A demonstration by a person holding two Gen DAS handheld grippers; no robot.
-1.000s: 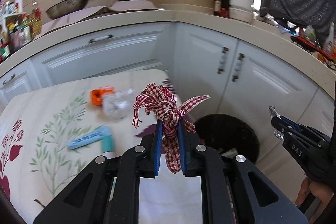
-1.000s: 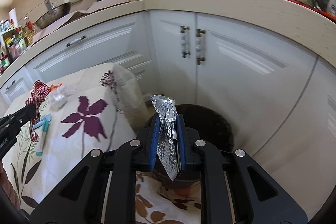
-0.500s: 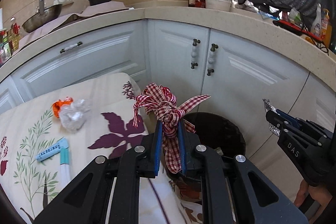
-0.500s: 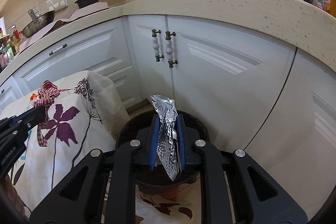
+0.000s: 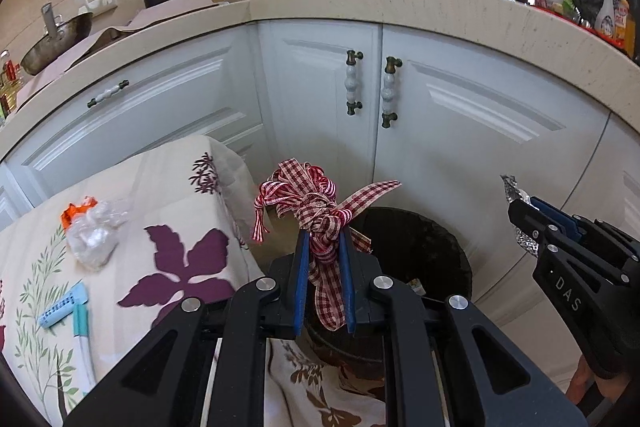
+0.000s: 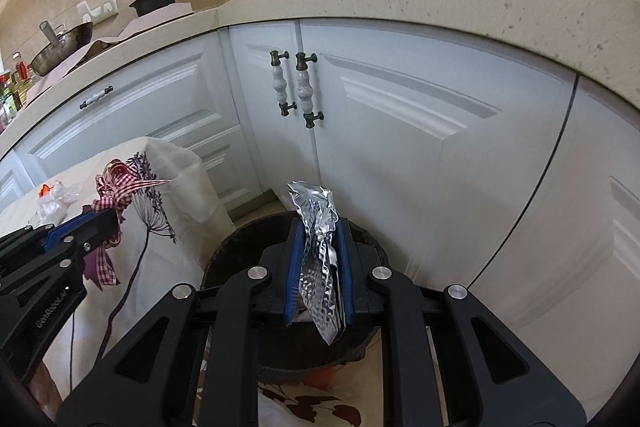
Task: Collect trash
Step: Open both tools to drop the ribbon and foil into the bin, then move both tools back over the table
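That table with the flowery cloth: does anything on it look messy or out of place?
Yes. A crumpled plastic bag with an orange scrap and a blue razor lie loose on the tablecloth, leftover litter. Nothing looks spilled or broken.

I've got the left hand-held gripper [image 5: 323, 247] clamped on ribbon [image 5: 316, 211], right hand-held gripper [image 6: 319, 235] clamped on foil [image 6: 320, 247]. Both pitched down, side by side, apart.
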